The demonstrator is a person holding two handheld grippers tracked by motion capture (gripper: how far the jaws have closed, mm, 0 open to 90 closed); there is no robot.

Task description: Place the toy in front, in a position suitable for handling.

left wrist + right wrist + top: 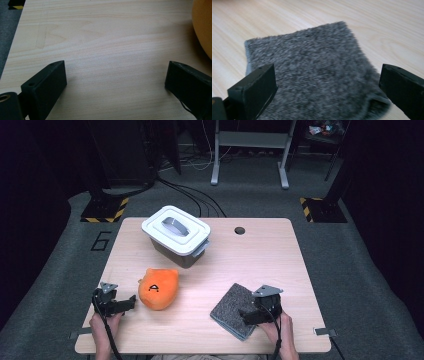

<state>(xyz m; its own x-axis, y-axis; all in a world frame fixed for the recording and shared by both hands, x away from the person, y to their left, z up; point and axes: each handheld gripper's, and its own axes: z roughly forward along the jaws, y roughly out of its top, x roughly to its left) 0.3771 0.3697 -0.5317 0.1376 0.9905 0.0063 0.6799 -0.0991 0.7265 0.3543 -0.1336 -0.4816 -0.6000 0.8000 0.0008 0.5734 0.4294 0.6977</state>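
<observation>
Right tool (327, 82) hovering wide open over grey cloth (312, 72); left tool (115, 80) gaping wide beside orange plush (159, 288).

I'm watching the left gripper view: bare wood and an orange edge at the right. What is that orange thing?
Observer: An orange plush toy with a small face, lying on the table just right of the left gripper, whose jaws stand open.
Operator: And the other hand?
Observer: The right gripper, jaws wide open, hangs over a folded grey fuzzy cloth.
Operator: Anything else on the table?
Observer: A grey bin with a white lid on it, beyond the toy.
</observation>
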